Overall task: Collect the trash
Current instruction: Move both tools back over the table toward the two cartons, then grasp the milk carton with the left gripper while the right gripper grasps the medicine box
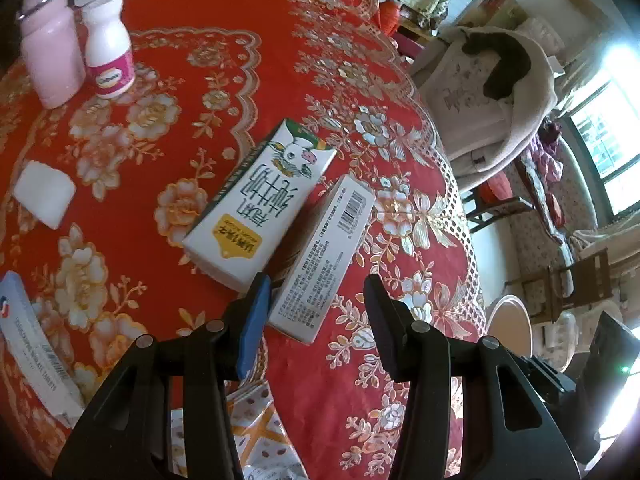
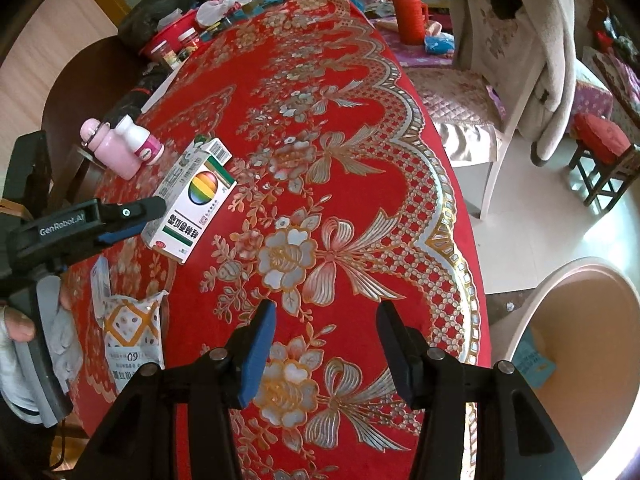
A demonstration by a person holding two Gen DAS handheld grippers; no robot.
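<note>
White medicine box (image 1: 320, 258) lies between parted left gripper (image 1: 316, 300) jaws, ungripped, positioned for pickup; right gripper (image 2: 326, 330) open, empty.

black grippers, blue-padded fingers (image 2: 256, 354), silver screws.

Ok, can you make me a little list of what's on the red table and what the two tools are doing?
Table: red flowered cloth
Cartons: milk carton lying flat, medicine box beside it
Bottles: pink bottle and white bottle, upright, side by side
Left tool: open, at the medicine box's near end, not squeezing it
Right tool: open, nothing between its fingers
Bin: round bin on the floor beside the table
</note>
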